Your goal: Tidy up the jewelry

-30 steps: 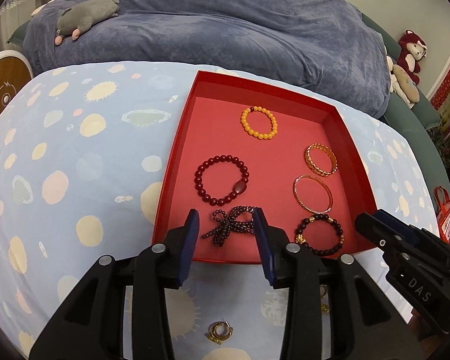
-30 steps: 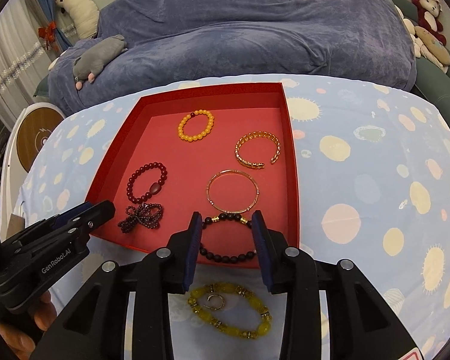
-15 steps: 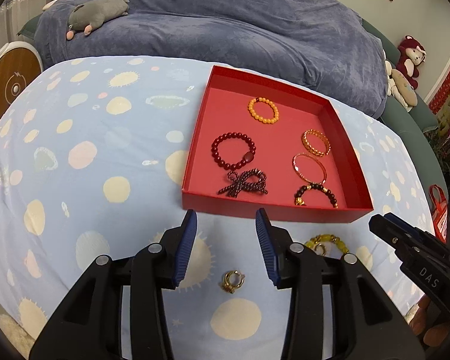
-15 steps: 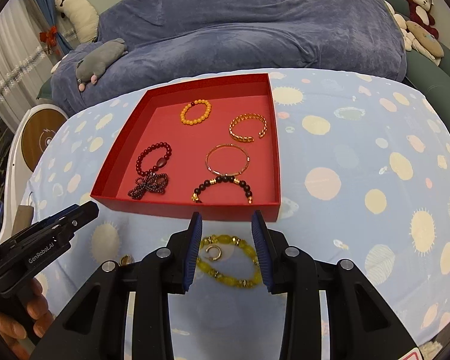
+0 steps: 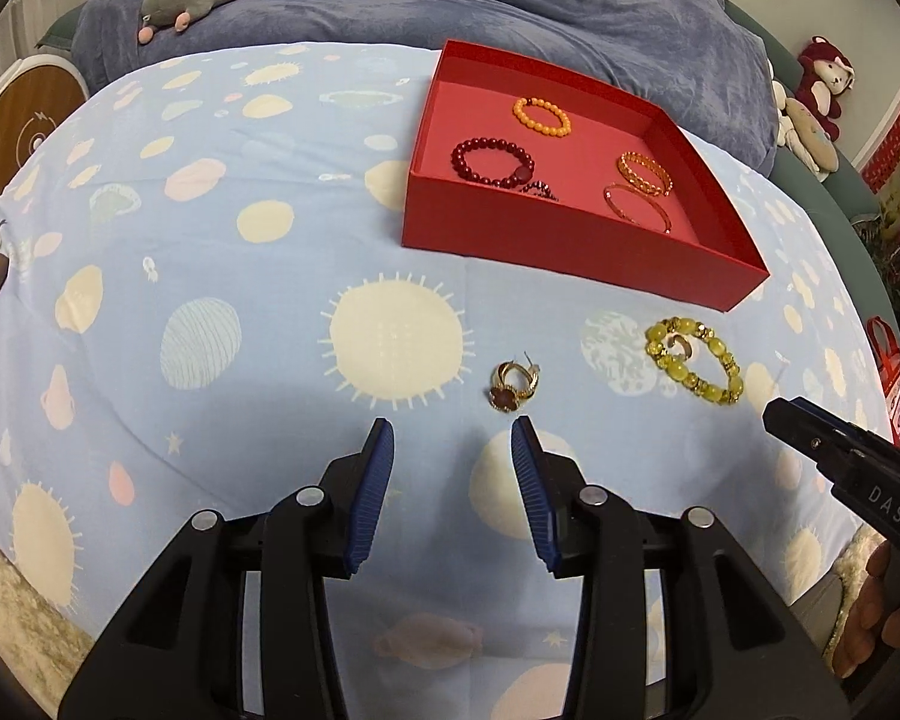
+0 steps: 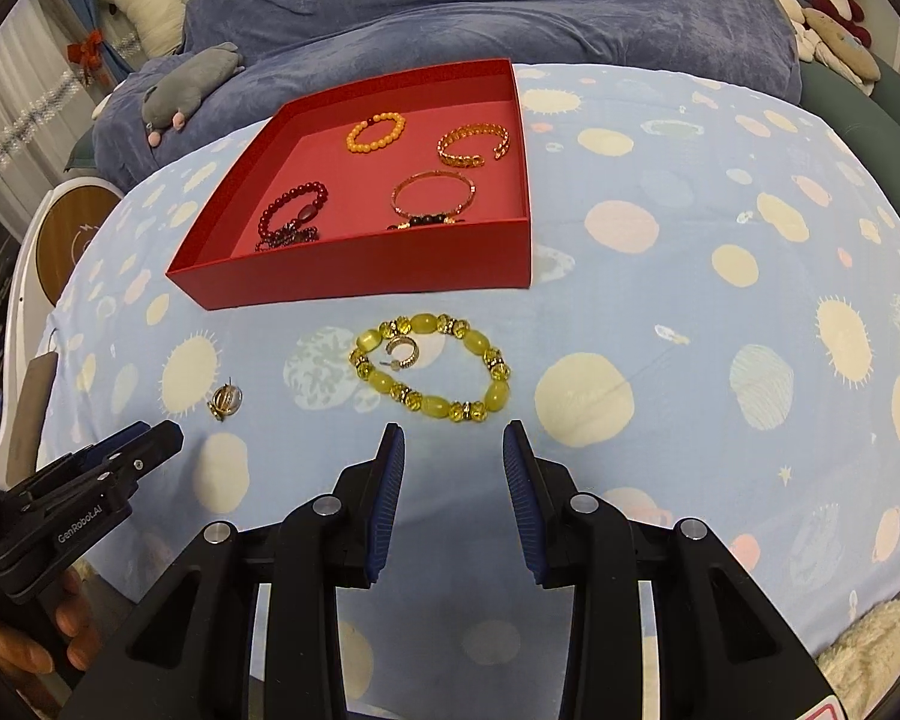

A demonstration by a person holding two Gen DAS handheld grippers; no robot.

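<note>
My left hand-held gripper [image 5: 453, 438] hangs open and empty, the gold earring [image 5: 513, 387] just ahead of its fingertips. My right hand-held gripper [image 6: 453, 441] is open too, empty, the yellow bracelet [image 6: 429, 369] just beyond. Farther off sits the red tray [image 6: 360, 267] of bracelets.

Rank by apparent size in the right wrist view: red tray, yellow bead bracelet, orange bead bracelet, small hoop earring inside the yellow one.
1. red tray
2. yellow bead bracelet, though nearer the camera
3. orange bead bracelet
4. small hoop earring
</note>
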